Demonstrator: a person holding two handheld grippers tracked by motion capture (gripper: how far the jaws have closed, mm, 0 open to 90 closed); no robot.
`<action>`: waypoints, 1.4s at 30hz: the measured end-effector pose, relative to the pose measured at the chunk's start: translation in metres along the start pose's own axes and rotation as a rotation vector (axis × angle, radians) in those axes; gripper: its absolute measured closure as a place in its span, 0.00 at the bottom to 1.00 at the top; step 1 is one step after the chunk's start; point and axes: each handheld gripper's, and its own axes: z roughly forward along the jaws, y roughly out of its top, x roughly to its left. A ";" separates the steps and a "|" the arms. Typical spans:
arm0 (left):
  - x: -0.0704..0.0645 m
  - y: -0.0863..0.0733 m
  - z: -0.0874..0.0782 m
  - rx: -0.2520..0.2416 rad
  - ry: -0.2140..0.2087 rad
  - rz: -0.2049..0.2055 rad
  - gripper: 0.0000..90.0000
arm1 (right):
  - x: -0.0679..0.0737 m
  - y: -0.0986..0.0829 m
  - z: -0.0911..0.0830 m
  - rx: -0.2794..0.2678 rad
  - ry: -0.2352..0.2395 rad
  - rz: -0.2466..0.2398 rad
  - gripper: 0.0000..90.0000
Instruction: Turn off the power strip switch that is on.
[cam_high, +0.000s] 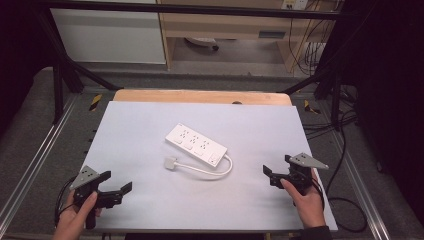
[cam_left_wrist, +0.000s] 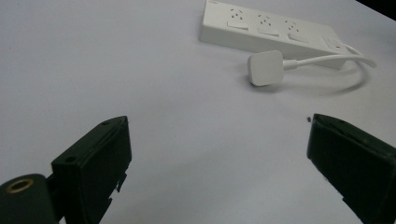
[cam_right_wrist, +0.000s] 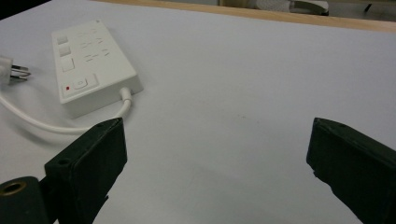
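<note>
A white power strip (cam_high: 196, 144) lies at an angle in the middle of the white table sheet (cam_high: 135, 125). Its short cable (cam_high: 220, 171) loops round to a white plug (cam_high: 171, 163) lying just in front of it. My left gripper (cam_high: 116, 181) rests open near the front left corner, well apart from the strip. My right gripper (cam_high: 277, 167) stands open at the front right, also apart from it. The left gripper view has the strip (cam_left_wrist: 266, 28) and plug (cam_left_wrist: 265, 67) beyond my wide-apart jaws (cam_left_wrist: 219, 154). In the right gripper view the strip's switch end (cam_right_wrist: 88, 65) lies ahead to the left of my gripper (cam_right_wrist: 217, 163).
A wooden table edge (cam_high: 200, 96) shows behind the sheet. A black metal frame (cam_high: 60, 85) and rails surround the table. Loose black cables (cam_high: 345, 150) lie on the floor at the right. Shelving stands farther back.
</note>
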 end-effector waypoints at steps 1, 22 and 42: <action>0.000 0.000 0.000 0.000 0.001 0.003 0.07 | 0.001 0.000 0.000 0.002 0.005 -0.002 0.06; -0.003 -0.002 0.005 0.035 0.000 0.006 0.07 | 0.030 0.040 0.016 0.042 0.075 -0.029 0.13; -0.003 -0.002 0.007 0.038 -0.023 -0.021 0.07 | 0.061 0.095 0.027 0.051 0.150 -0.127 0.09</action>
